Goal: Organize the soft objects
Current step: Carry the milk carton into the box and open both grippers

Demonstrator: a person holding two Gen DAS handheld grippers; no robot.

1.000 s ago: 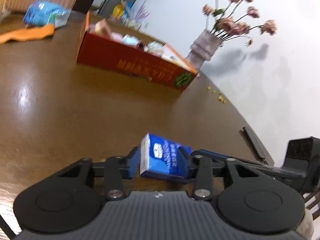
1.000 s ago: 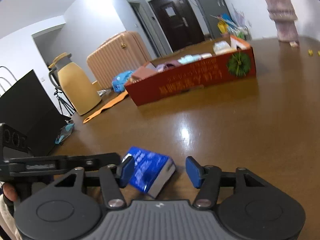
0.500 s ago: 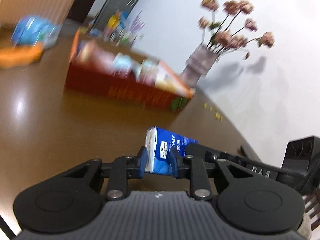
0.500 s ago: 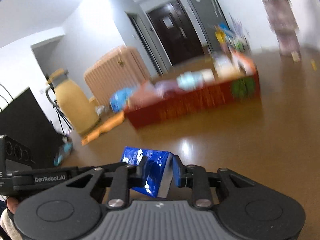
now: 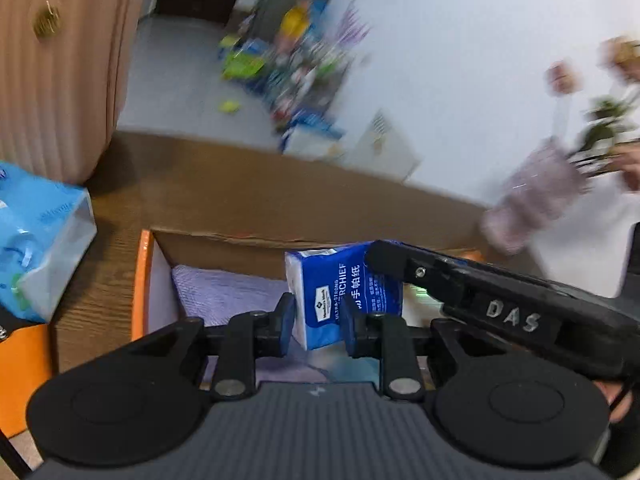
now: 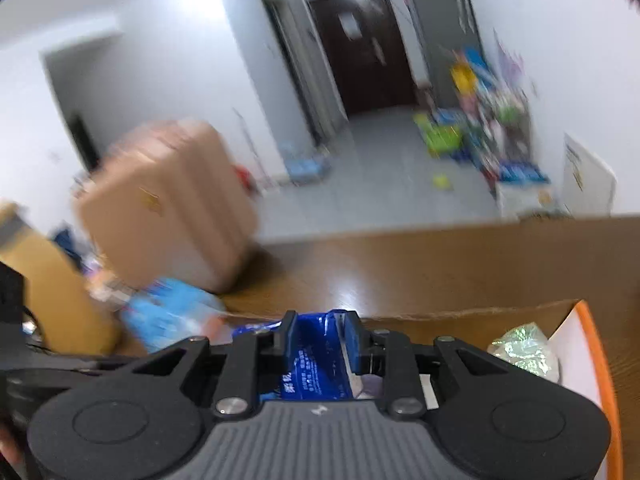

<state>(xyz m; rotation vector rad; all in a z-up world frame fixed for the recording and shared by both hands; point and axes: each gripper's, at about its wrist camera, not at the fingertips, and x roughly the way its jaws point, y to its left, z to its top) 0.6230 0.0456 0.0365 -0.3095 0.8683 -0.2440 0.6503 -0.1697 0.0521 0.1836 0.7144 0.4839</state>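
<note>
Left wrist view: my left gripper (image 5: pixel 316 330) is pinching a blue tissue pack (image 5: pixel 340 292) between its pads, and the jaws have just been closing, squeezing the soft pack narrower than a second ago. My right gripper (image 6: pixel 320 340) is doing the same from the other side; its jaws have just been closing too, and they are now pressing the same pack (image 6: pixel 316 360), where a second ago they stood wide around it on the bare table. What is changing most is the ground beneath my fingers: the pack is no longer resting on wood but hanging over the open cardboard box (image 5: pixel 224 240), with a lilac cloth (image 5: pixel 228 292) lying just below and beyond my fingertips. A light blue bag (image 5: pixel 40 240) is sitting outside the box, off to my left. I judge the carry is nearly done and the release is coming next.
</note>
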